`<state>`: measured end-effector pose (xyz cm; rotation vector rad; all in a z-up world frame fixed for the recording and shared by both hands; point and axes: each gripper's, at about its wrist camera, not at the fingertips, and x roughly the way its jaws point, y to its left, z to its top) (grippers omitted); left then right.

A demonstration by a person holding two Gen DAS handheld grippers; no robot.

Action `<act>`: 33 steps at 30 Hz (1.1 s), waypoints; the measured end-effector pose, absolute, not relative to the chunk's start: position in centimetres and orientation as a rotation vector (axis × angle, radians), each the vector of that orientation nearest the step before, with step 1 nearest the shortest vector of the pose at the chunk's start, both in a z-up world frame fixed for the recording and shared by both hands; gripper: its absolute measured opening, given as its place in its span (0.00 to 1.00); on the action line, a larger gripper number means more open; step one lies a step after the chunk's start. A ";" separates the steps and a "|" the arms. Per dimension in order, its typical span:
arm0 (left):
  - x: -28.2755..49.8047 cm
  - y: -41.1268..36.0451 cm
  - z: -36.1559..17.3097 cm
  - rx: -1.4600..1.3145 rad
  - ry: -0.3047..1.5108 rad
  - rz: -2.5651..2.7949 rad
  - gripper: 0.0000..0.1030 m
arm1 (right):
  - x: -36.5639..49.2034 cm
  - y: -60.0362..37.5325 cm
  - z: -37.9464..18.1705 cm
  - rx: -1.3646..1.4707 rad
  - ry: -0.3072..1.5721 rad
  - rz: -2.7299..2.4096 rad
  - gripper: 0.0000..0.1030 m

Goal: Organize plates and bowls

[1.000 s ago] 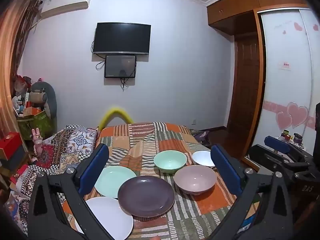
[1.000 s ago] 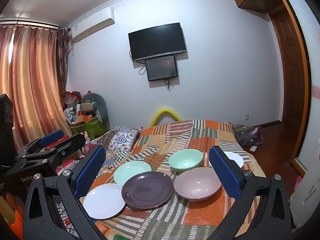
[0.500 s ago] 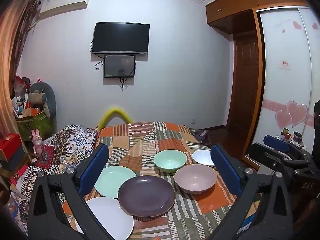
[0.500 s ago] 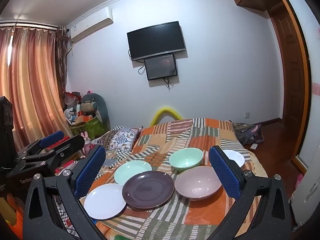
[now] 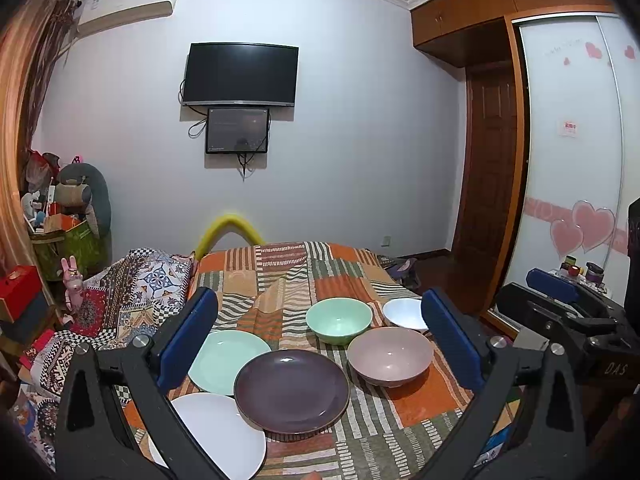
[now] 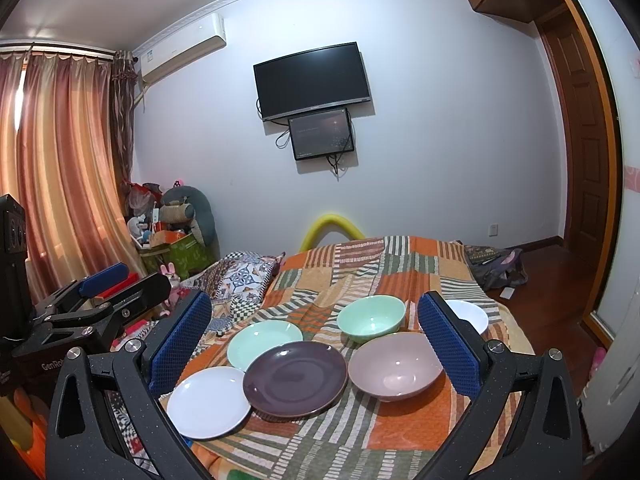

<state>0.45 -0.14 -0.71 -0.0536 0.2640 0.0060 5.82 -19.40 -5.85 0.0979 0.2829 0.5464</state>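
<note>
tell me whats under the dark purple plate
The dark purple plate overlaps the rims of the white plate and green plate; elsewhere, the striped blanket. Anything directly beneath its centre is hidden.

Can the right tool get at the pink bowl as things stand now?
Probably yes. The right tool is open and empty, the pink bowl lies just ahead on its right side, nothing is stacked in it and its near rim is free.

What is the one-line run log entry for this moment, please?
left tongs: open, empty | right tongs: open, empty | plates: purple plate overlaps white plate | bowls: unstacked | stage: before first grasp
</note>
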 end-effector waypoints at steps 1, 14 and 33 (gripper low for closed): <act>0.5 -0.1 -0.7 -0.055 0.264 0.006 1.00 | 5.8 -19.4 -5.9 0.098 0.283 0.546 1.00; 0.5 -0.1 -0.7 -0.057 0.265 0.008 1.00 | 5.8 -19.4 -5.8 0.100 0.283 0.546 1.00; 0.6 -0.1 -0.9 -0.062 0.266 0.005 1.00 | 5.8 -19.5 -5.8 0.101 0.282 0.547 1.00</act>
